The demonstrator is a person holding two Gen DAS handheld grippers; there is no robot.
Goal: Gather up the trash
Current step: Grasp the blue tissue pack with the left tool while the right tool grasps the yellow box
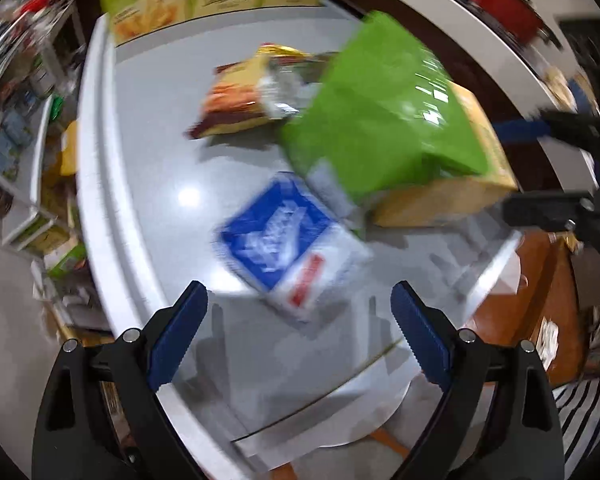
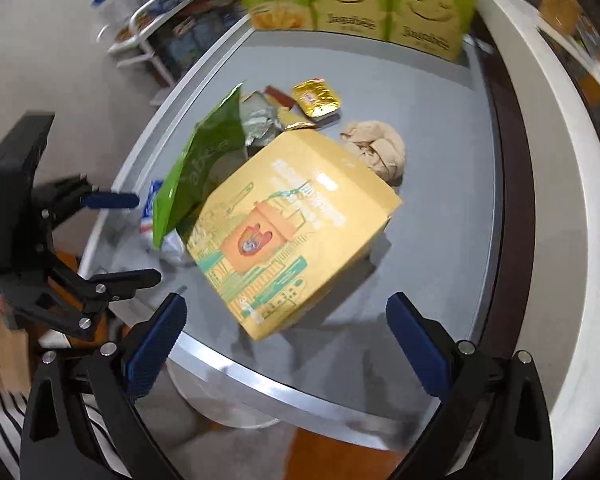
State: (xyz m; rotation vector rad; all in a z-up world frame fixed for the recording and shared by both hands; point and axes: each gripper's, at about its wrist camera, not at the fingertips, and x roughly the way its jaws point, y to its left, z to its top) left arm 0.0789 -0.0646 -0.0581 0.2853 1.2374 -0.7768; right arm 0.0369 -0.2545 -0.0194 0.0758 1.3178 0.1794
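Yellow box (image 2: pixel 296 228) mid-table (image 2: pixel 440 160); green bag (image 2: pixel 204 168) leans on it; L gripper (image 1: pixel 300 320) & R gripper (image 2: pixel 286 328) both spread, empty.

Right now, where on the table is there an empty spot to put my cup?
The gray table is bare between the green boxes at the back and the crumpled brown paper. The middle is crowded: yellow box, green bag, wrappers.

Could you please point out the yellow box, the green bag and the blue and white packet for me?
yellow box (image 2: pixel 296 228): right wrist view, on its printed top face.
green bag (image 1: pixel 384 108): left wrist view, on its broad green side.
blue and white packet (image 1: pixel 276 236): left wrist view, on its blue panel.
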